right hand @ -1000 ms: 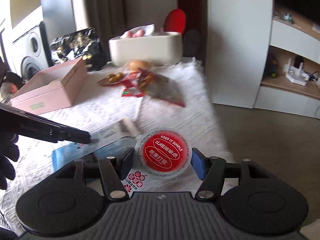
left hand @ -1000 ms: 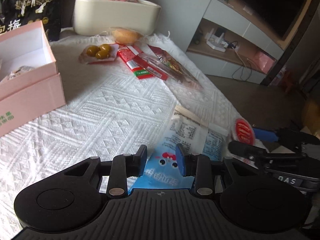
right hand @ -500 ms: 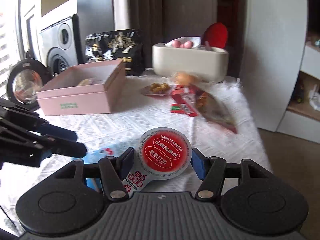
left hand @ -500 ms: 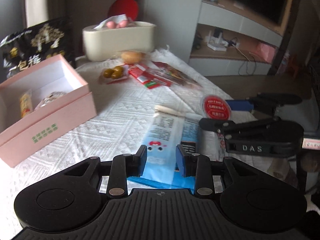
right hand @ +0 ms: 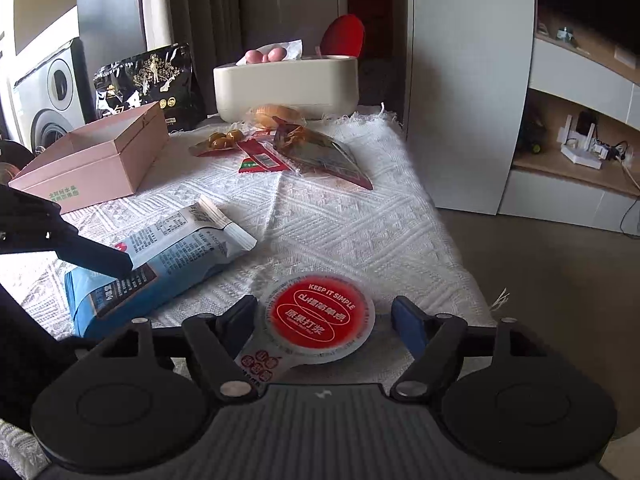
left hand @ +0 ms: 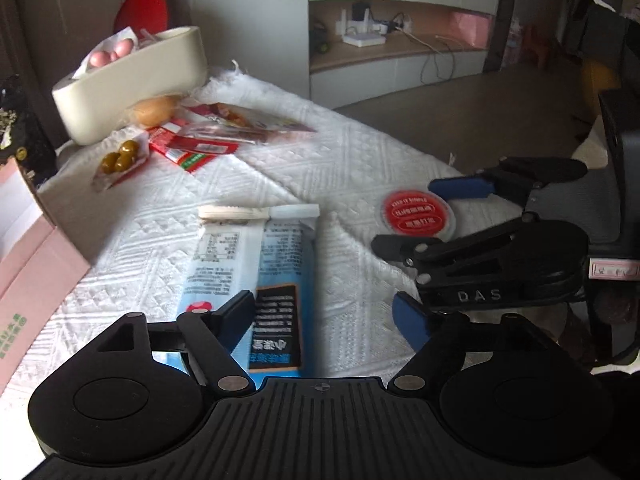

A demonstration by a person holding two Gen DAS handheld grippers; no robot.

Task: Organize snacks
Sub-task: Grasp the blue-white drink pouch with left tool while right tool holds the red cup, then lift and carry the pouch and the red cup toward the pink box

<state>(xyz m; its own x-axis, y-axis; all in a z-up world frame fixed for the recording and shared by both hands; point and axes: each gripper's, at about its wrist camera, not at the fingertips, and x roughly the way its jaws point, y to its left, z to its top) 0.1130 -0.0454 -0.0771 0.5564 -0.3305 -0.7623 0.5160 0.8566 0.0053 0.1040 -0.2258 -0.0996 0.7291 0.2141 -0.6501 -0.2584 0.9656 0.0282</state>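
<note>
Snacks lie spread over the white woven cloth (right hand: pixel 344 216) in front of me. My left gripper (left hand: pixel 326 312) is opening, its jaws standing wide. The blue snack bag (left hand: pixel 256 264) lies flat on the cloth between them, and neither pad seems to press on it, though the bag's near end is blurred, so I hold that loosely. My right gripper (right hand: pixel 324 316) is opening too. The red-lidded cup (right hand: pixel 320 314) sits on the cloth between its fingers, close against the left one and clear of the blue right pad.

From the right wrist view the blue snack bag (right hand: pixel 160 264) lies left of the cup, with my left gripper's dark fingertip (right hand: pixel 100 260) resting over its near part. The pink box (right hand: pixel 96 160) stands open at the left, well apart from both. Beyond it are the packet of green olives (left hand: pixel 120 160), the red packets (left hand: pixel 192 148) and a wrapped bun (left hand: pixel 154 110), all gathered just before the cream tub (right hand: pixel 286 88) at the far edge of the cloth. A black printed bag (right hand: pixel 148 80) stands behind the box.
</note>
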